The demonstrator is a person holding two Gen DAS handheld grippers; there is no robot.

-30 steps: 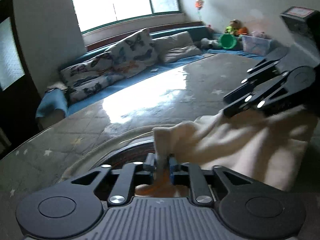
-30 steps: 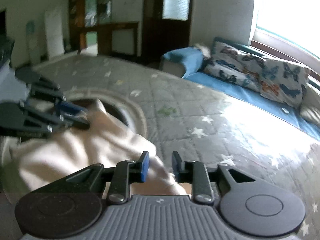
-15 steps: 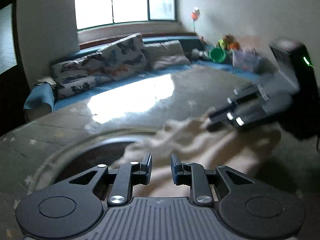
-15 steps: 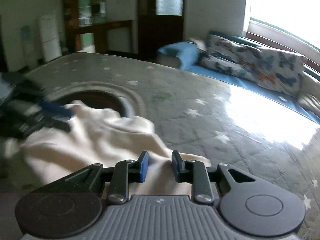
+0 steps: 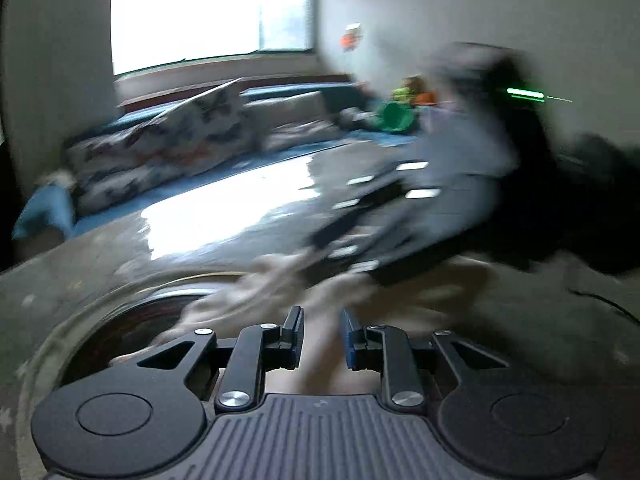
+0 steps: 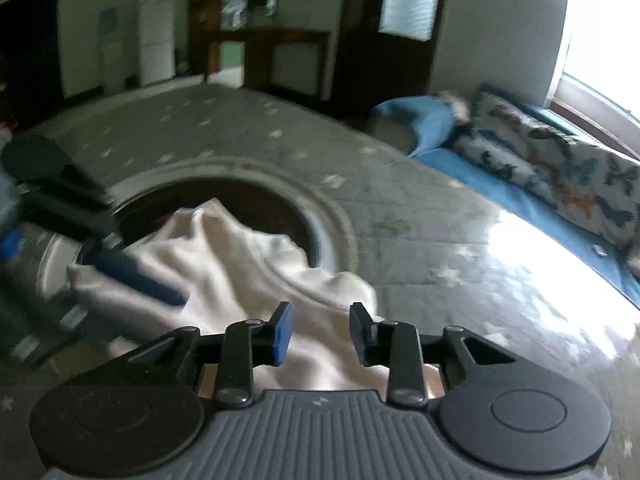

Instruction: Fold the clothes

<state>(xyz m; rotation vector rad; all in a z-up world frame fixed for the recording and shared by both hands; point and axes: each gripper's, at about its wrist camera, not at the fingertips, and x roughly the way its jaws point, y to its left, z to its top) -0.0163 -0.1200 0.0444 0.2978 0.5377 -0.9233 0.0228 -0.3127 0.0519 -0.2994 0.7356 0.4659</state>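
Released since a second ago: crumpled cream cloth garment (image 6: 240,264), draped over round dark basin (image 6: 256,200) in grey star-patterned mat (image 6: 420,248). Left gripper (image 5: 320,334) fingers parted, empty above cloth; right gripper (image 6: 320,332) fingers just widened, unclamped.

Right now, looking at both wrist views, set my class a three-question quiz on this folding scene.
1. True or false: the cream garment lies partly over the dark round hollow in the star-patterned mat.
2. Multiple choice: the right hand-held gripper is A) clamped on cloth, B) open with cloth lying beneath its gap, C) holding a pillow.
3. Fill in: the pillows by the window carry a ____ print.

Key: 1 true; 2 B; 3 butterfly.
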